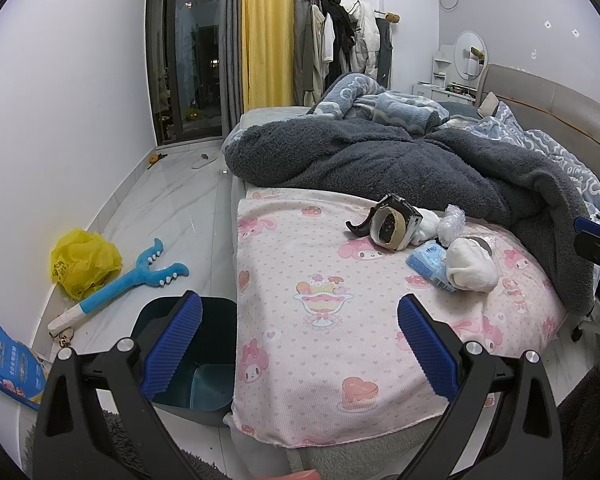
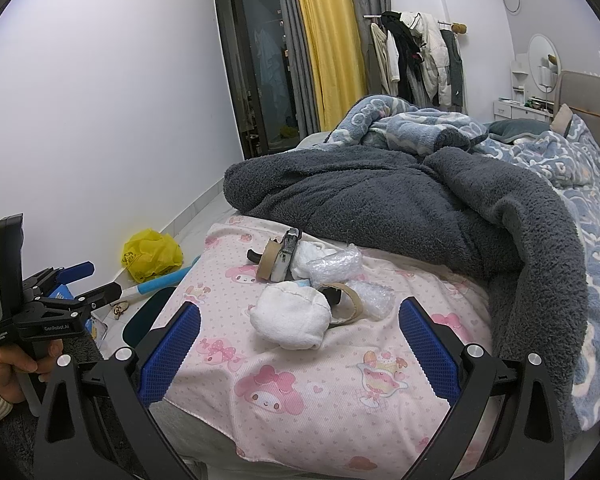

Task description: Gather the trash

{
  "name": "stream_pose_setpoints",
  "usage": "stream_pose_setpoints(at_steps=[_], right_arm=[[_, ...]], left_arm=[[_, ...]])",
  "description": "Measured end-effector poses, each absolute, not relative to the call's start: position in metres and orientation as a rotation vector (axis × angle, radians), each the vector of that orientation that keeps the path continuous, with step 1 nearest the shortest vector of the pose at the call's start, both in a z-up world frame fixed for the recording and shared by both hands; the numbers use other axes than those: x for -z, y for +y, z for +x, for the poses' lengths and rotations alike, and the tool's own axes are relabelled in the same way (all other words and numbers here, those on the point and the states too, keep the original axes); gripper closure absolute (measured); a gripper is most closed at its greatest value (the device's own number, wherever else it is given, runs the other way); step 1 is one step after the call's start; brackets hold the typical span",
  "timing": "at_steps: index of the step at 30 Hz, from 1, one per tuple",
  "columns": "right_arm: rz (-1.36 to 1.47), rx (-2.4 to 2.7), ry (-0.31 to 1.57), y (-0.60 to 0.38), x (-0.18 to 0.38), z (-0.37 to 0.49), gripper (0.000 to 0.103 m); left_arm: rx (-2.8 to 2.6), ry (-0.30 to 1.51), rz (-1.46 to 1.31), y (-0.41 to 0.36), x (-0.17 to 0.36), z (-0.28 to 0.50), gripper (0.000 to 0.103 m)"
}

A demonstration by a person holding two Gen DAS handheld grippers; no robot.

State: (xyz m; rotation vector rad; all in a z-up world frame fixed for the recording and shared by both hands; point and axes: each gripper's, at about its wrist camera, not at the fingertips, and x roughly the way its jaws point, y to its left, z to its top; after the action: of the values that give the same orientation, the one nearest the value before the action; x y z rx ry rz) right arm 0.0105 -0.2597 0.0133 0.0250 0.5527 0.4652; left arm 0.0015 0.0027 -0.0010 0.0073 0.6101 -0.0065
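A heap of trash lies on the pink cartoon sheet (image 1: 320,280) (image 2: 300,380): a black tape dispenser with a cardboard roll (image 1: 390,226) (image 2: 278,260), a white wad (image 1: 470,266) (image 2: 288,316), bubble wrap (image 1: 452,220) (image 2: 334,266) and a blue tissue pack (image 1: 428,264). A dark bin (image 1: 204,360) stands on the floor beside the bed. My left gripper (image 1: 298,346) is open above the bin's edge and the sheet's corner. Just short of the white wad, my right gripper (image 2: 300,350) stands open and empty.
A dark grey fleece blanket (image 1: 400,164) (image 2: 400,208) is piled behind the trash. On the floor lie a yellow plastic bag (image 1: 84,262) (image 2: 152,256), a blue toy fork (image 1: 128,280) and a blue packet (image 1: 8,364). A clothes rack (image 1: 348,40) stands by the curtains.
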Motion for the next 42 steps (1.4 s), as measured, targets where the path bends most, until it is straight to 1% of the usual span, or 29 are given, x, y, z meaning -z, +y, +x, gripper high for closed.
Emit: stream_pose_setpoints(at_steps=[28, 42], right_arm=[[0.026, -0.465, 0.551, -0.260, -0.015, 0.010, 0.003], [0.046, -0.456, 0.548, -0.267, -0.015, 0.012, 0.003]], left_arm=[[0.010, 0.611, 0.007, 0.003, 0.004, 0.001, 0.003], [0.013, 0.607, 0.021, -0.010, 0.004, 0.002, 0.003]])
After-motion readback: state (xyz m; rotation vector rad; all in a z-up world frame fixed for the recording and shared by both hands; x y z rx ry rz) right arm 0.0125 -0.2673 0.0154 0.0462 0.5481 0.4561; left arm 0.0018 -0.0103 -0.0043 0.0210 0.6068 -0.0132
